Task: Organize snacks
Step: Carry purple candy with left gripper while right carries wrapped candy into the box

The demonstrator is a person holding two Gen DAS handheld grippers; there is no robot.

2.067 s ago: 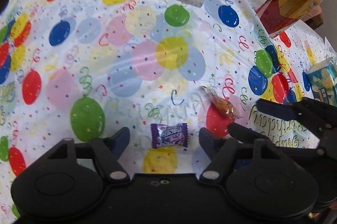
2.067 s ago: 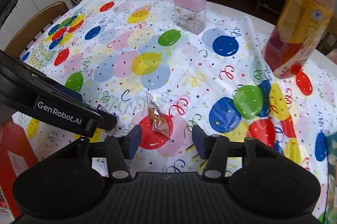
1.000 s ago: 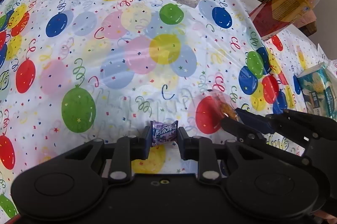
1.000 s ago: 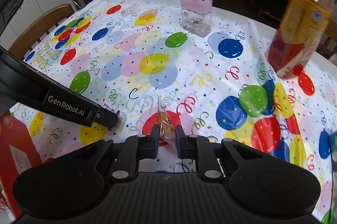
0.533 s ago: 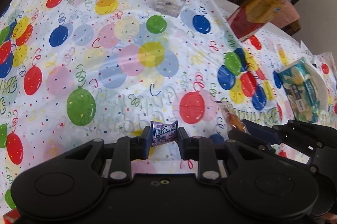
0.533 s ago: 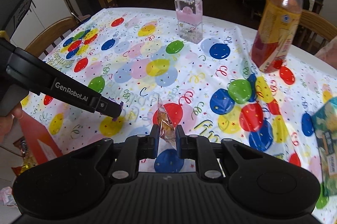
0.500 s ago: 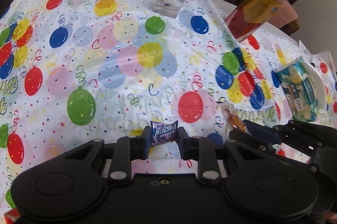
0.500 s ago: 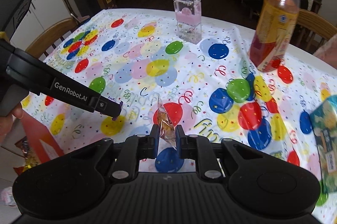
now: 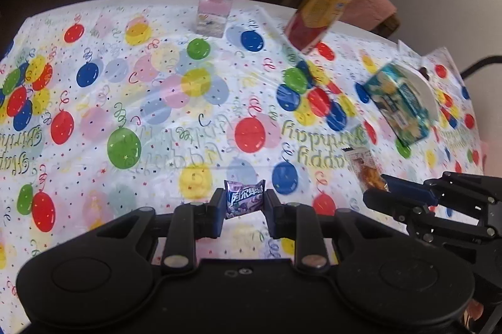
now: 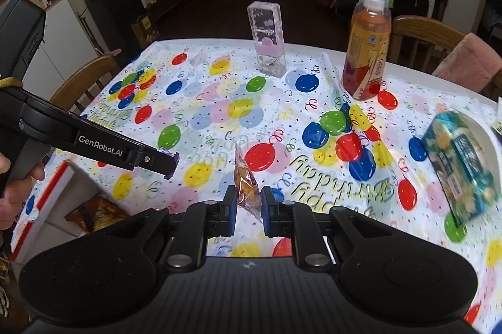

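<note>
My left gripper [image 9: 245, 202] is shut on a small purple wrapped candy [image 9: 244, 198], held above the balloon-print tablecloth [image 9: 157, 101]. My right gripper [image 10: 246, 199] is shut on a clear packet of orange-brown snack [image 10: 244, 181], also lifted off the cloth. In the left wrist view the right gripper [image 9: 381, 191] shows at the right with that packet [image 9: 365, 169] sticking out of it. In the right wrist view the left gripper [image 10: 169, 163] reaches in from the left, a sliver of the purple candy [image 10: 164, 151] at its tip.
A clear block with pink inside [image 10: 268, 42] and an orange drink bottle [image 10: 367, 48] stand at the far side. A teal snack box [image 10: 461, 164] lies on a white plate at the right. A red-and-white box [image 10: 78, 202] sits low left. Wooden chairs surround the table.
Both grippers closed on their snacks and have risen well above the table, so more of the cloth, bottle and teal box now shows.
</note>
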